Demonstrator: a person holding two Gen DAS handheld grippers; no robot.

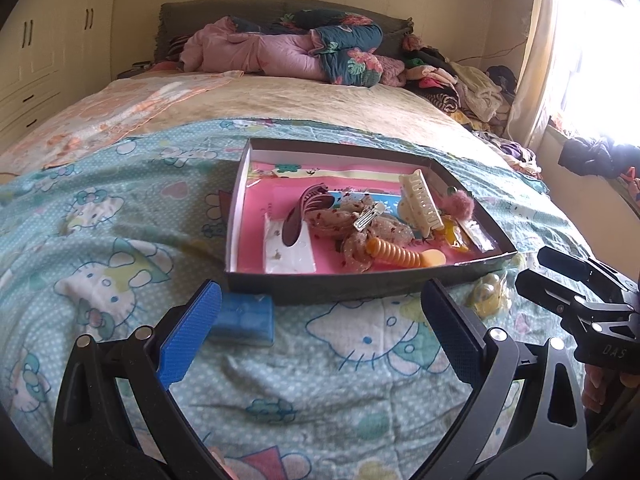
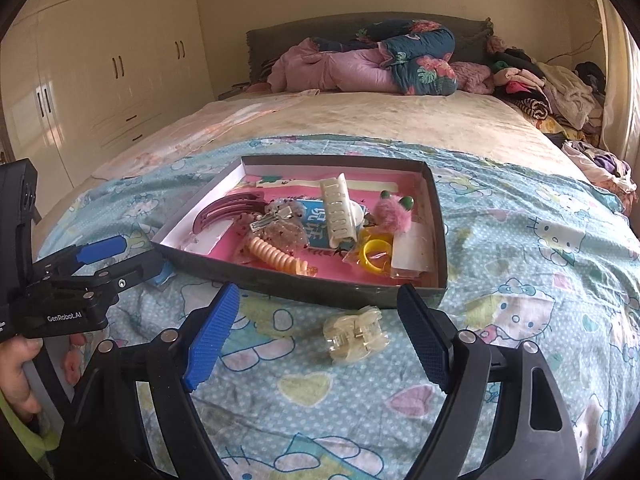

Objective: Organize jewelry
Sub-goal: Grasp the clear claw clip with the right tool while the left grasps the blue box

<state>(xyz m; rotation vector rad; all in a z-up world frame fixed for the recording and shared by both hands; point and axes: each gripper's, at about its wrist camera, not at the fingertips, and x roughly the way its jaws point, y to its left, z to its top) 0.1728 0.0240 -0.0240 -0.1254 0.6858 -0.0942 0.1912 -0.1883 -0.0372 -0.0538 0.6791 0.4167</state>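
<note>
A shallow dark box (image 1: 320,285) (image 2: 304,282) lies on the bed, holding a cream claw clip (image 1: 422,204) (image 2: 340,212), a maroon clip (image 1: 304,216), an orange spiral hair tie (image 1: 396,254) (image 2: 276,258), a pink pompom (image 2: 390,214) and a yellow ring (image 2: 376,254). In front of the box a clear claw clip (image 2: 356,338) (image 1: 490,294) rests on the blanket, between the wide-apart fingers of my right gripper (image 2: 320,336) (image 1: 540,274), untouched. My left gripper (image 1: 320,332) (image 2: 120,264) is open; a small blue box (image 1: 244,318) lies just inside its left pad (image 1: 188,336).
The Hello Kitty blanket (image 2: 520,280) covers the near half of the bed. Rolled quilts (image 1: 304,48) and piled clothes (image 1: 460,80) sit at the head and far right. Cupboards (image 2: 100,60) line the left wall. A hand (image 2: 16,372) holds the left gripper.
</note>
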